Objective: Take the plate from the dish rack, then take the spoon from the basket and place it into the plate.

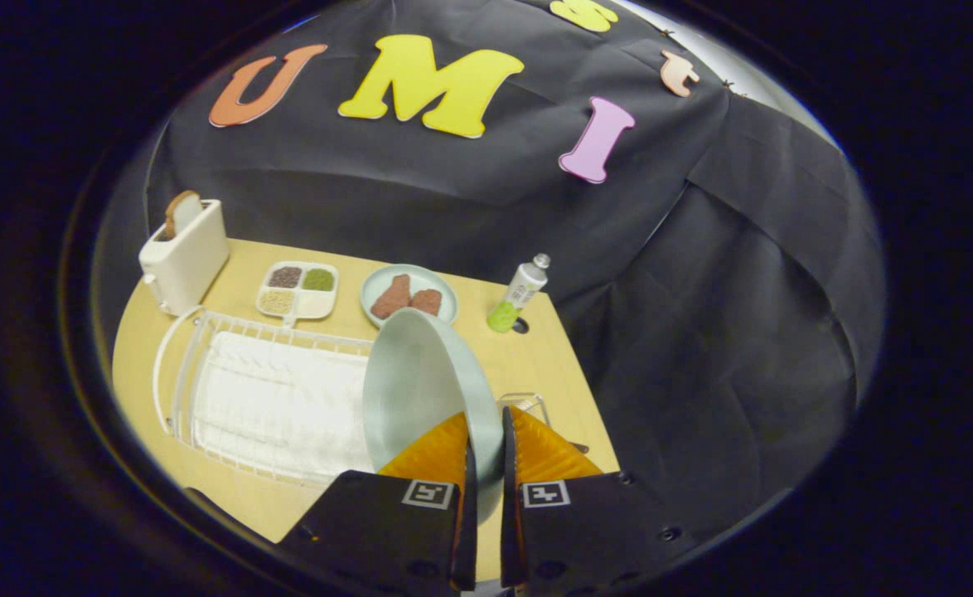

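A pale green plate [420, 390] stands on edge, nearly upright, with its rim clamped between my two fingers. My gripper [485, 448] is shut on that rim and holds the plate above the right end of the white wire dish rack [229, 398]. Behind the fingers, to the right, a corner of a small wire basket [528, 404] pokes out; what lies inside it is hidden by the fingers.
On the wooden table [536, 356] beyond the rack stand a white toaster [184, 253] with a slice in it, a divided dish of grains [297, 290], a second pale plate with brown food [409, 296] and a tilted green bottle [518, 294]. The table's right edge lies close to the basket.
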`<state>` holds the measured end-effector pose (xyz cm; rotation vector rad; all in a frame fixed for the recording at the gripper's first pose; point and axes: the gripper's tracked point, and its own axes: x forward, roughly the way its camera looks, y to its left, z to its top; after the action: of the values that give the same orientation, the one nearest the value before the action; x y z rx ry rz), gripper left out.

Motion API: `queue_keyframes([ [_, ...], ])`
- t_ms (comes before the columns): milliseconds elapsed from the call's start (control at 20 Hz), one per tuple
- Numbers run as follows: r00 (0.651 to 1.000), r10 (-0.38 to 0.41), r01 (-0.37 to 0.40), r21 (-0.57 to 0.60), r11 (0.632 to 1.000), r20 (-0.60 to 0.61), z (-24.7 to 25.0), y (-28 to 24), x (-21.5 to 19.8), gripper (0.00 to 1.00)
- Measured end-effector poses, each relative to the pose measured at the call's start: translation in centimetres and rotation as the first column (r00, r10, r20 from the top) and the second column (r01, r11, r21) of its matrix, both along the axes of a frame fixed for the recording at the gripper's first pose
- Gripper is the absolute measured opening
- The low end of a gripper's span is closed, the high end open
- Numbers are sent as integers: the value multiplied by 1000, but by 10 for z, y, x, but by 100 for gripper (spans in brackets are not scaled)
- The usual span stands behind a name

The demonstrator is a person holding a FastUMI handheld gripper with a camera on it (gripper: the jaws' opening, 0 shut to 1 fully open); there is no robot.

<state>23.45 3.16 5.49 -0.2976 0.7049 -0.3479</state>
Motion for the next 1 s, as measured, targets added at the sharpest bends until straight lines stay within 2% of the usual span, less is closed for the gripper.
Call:
queue_keyframes([
  [200,995,101,-104,164,981,26,-40,15,-48,17],
  [450,983,171,-182,405,896,64,-97,24,-108,16],
  [600,981,193,-183,489,853,29,-141,19,-136,16],
  [700,974,225,-192,508,840,-2,-167,18,-149,17],
  [850,982,189,-155,521,839,-12,-195,1,-148,17],
  [900,984,177,-143,537,831,-12,-200,-5,-146,17],
  [1000,985,169,-124,597,793,-20,-214,-8,-141,17],
])
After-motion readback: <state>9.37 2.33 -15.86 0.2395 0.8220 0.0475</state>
